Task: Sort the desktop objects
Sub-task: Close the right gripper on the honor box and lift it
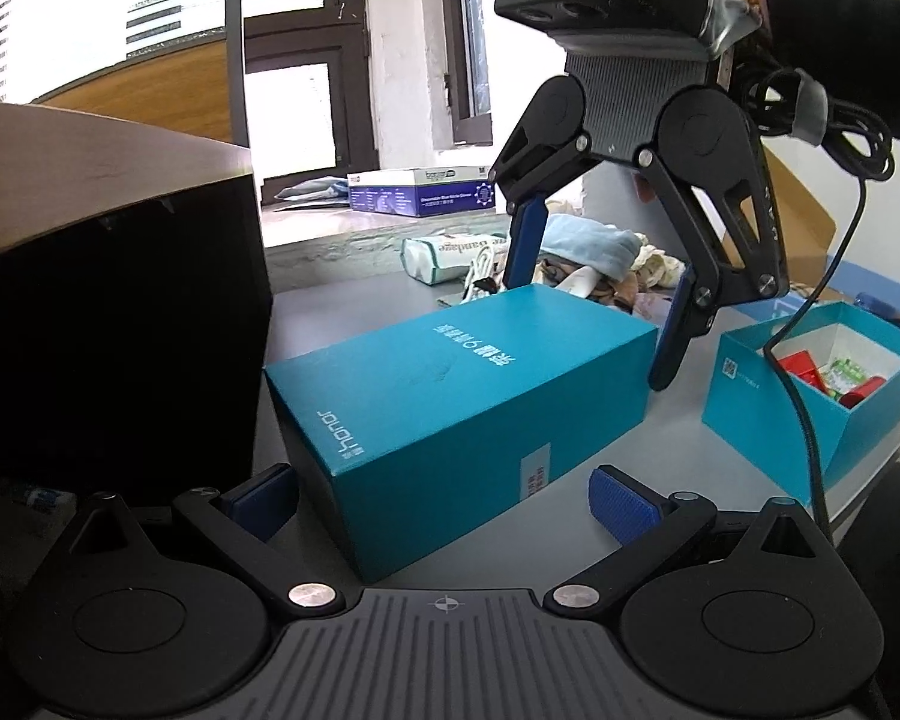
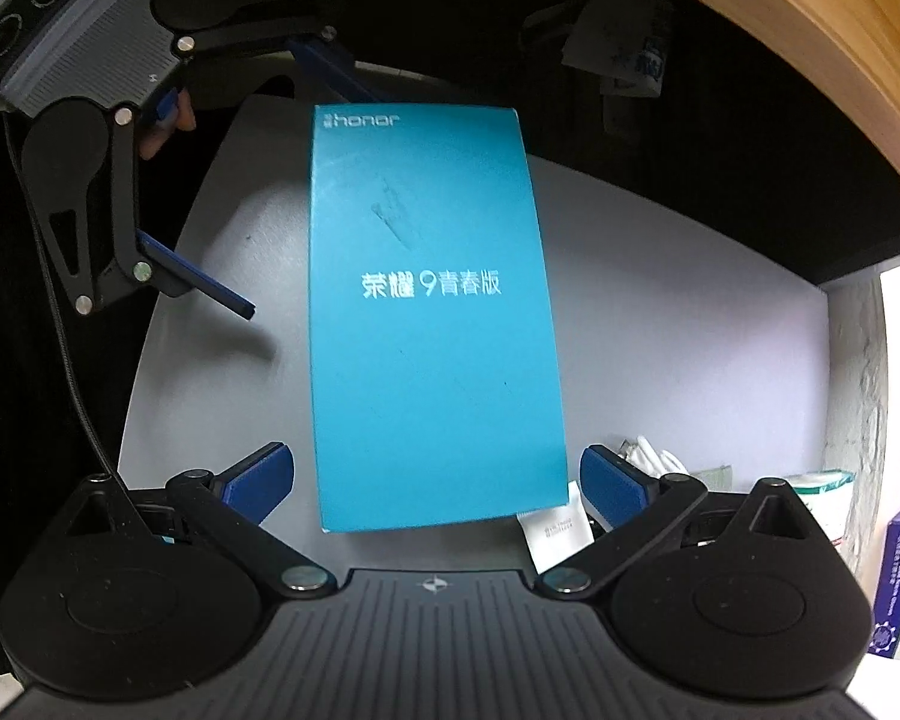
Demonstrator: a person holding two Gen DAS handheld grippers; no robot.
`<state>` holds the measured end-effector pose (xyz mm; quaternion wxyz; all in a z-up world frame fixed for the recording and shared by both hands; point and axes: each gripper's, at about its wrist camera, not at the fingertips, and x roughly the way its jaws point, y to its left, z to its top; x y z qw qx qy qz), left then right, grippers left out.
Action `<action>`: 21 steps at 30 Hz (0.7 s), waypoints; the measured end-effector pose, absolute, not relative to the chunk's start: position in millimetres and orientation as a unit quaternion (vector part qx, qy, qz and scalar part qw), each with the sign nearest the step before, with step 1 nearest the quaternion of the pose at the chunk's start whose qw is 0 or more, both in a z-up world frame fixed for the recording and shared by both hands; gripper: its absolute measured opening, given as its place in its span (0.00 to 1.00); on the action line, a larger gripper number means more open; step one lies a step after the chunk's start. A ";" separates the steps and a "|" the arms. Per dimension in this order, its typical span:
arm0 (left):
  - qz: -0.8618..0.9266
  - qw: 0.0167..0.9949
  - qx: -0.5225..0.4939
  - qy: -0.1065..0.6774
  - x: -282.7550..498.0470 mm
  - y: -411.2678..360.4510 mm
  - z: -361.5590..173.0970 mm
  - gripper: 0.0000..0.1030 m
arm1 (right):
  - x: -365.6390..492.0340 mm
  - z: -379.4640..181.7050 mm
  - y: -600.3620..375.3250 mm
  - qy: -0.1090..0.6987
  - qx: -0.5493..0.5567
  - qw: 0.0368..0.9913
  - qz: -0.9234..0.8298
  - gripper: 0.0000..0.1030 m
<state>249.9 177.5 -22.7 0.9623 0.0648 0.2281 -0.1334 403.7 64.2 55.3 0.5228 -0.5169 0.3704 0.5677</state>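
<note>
A: Where is the closed teal Honor phone box (image 1: 450, 396) placed?

B: It is laid flat on the grey bench (image 2: 690, 324), printed face up, beside a dark cabinet (image 1: 108, 324). A second, open teal box (image 1: 822, 384) holding small red items is set well apart from it in the left wrist view.

A: How are the jaws held?

B: Both pairs are spread wide and nothing is gripped. The left gripper (image 1: 444, 504) is pointed at one short end of the box, the end printed with the logo; the right gripper (image 2: 438, 480) is held over the opposite short end, and is seen from the left wrist camera as right gripper (image 1: 600, 294) hanging above the far end.

A: Which relation is the next move governed by?

B: The long axis of the box is run almost straight away from each camera, so the box is bracketed end to end. In the right wrist view the near end is framed between the blue pads (image 2: 612, 489), one long side facing each. The right gripper is judged the better placed; only a short descent and a closing across the width would be needed.

A: And contact?

B: None can be made out.
</note>
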 end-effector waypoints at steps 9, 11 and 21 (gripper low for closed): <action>-0.126 0.970 0.038 0.202 242.9 176.6 -26.1 0.93 | 399.9 45.3 51.6 0.385 -0.507 0.520 0.570 0.90; -0.119 0.972 0.036 0.200 242.2 177.6 -26.2 0.89 | 399.1 43.1 48.8 0.388 -0.505 0.519 0.571 0.90; -0.068 0.981 -0.010 0.184 233.2 177.1 -25.7 0.74 | 400.3 51.2 46.3 0.394 -0.502 0.516 0.570 0.89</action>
